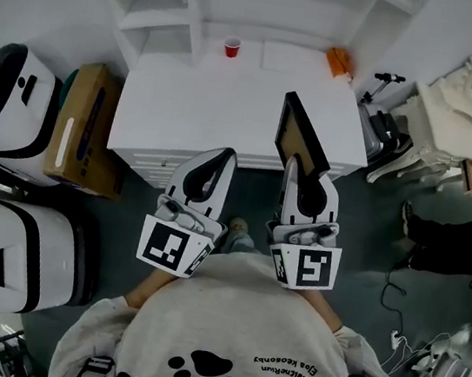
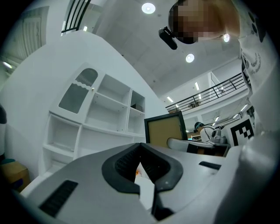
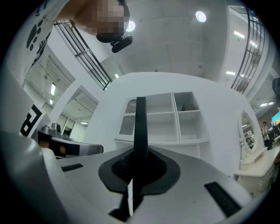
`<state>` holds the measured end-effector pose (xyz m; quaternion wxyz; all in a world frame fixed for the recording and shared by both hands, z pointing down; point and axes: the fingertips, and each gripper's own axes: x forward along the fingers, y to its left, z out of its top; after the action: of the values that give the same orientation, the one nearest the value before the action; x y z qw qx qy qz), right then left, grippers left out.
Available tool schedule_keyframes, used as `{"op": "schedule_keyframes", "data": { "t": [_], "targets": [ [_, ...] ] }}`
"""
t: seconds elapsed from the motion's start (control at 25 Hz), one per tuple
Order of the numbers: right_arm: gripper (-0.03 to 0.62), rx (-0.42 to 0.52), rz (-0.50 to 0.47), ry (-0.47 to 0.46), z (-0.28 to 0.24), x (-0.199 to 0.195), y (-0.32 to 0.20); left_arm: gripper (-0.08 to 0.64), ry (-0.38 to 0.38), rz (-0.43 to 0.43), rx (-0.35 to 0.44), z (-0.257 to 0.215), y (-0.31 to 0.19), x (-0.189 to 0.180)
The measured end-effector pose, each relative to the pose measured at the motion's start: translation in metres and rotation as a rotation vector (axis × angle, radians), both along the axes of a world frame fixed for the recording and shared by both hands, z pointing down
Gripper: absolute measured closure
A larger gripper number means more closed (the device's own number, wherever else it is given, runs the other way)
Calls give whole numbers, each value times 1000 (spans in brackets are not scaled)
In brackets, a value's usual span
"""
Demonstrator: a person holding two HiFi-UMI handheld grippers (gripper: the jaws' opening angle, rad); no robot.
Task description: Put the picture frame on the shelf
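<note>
The right gripper has its jaws clamped on the upright picture frame above the desk; the left gripper has its jaws together, empty.

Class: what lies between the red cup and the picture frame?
Nothing: in the head view the white desktop is bare between the red cup and the picture frame, held in the right gripper.

The head view is dim and greyish, darker at its corners. Both gripper views bend strongly toward black rounded edges; ceiling lamps glare overhead, and the near fingers are soft.
</note>
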<state>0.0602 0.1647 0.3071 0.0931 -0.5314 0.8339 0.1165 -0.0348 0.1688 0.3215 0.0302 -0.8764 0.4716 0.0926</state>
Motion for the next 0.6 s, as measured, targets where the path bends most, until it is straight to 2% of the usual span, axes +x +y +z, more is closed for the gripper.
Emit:
{"op": "schedule_keyframes", "data": {
  "t": [0.36, 0.6],
  "targets": [
    [552, -7, -28, -13, -1, 22, -83, 541, -4, -38, -8, -2, -79, 20],
    [552, 5, -60, -12, -1, 36, -119, 540, -3, -63, 1, -2, -114, 36]
  ]
}}
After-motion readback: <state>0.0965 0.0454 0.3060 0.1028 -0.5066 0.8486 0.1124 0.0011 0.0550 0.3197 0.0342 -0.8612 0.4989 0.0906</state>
